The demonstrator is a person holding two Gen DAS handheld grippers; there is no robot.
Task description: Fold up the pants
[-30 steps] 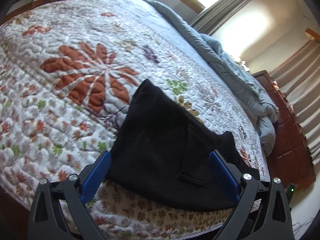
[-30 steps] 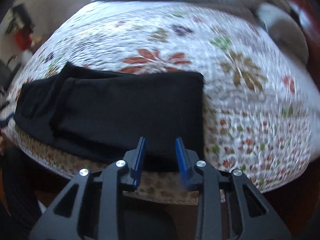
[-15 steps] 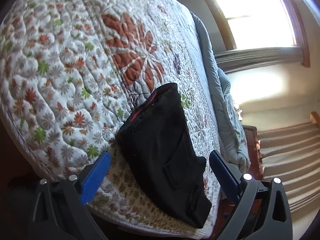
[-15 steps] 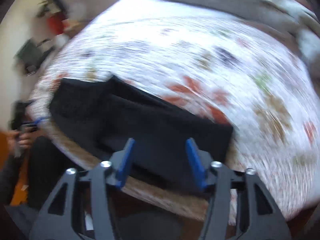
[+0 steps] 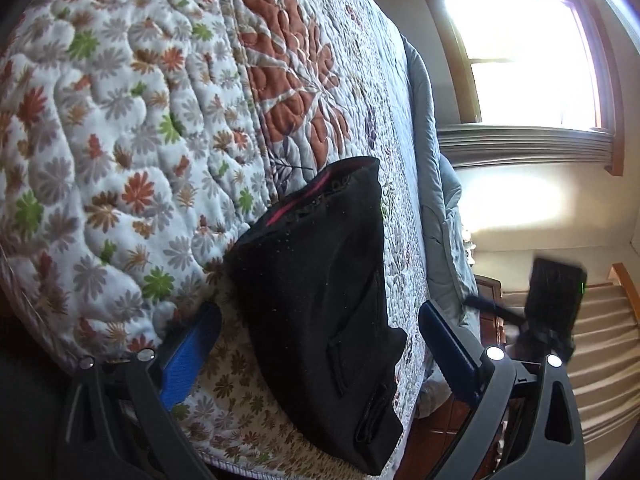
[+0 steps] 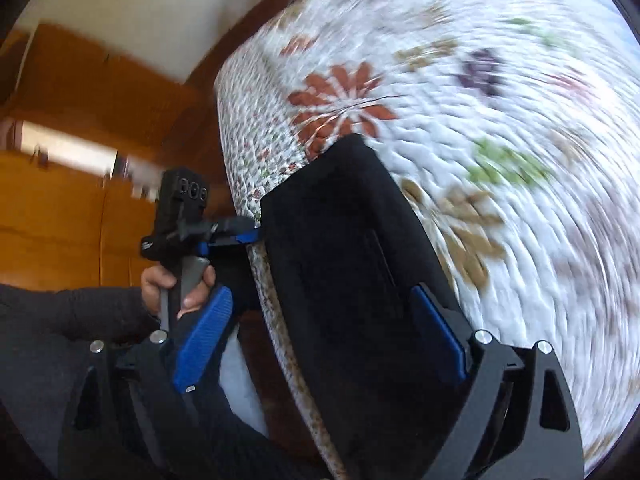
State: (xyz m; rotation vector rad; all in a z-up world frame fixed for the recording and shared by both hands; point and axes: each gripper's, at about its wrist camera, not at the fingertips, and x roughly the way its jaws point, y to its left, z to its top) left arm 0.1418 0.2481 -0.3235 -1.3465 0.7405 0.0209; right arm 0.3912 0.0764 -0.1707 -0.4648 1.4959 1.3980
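Left-wrist view, left to right: the floral quilt (image 5: 120, 152) covers the bed; the folded black pants (image 5: 320, 300) lie on it at the near edge, their long axis running along that edge; the left gripper (image 5: 316, 344) hangs just short of the pants with both fingers spread wide apart, nothing between the pads, one finger on each side of the bundle's end. Right-wrist view, left to right: a hand (image 6: 176, 284) holds the left gripper's handle beside the pants' far end; the right gripper (image 6: 320, 344), jaws opening, straddles the opposite end of the pants without pressing on them; the quilt beyond is motion-blurred. Judged, each gripper faces one end, so the next fold would bring end to end.
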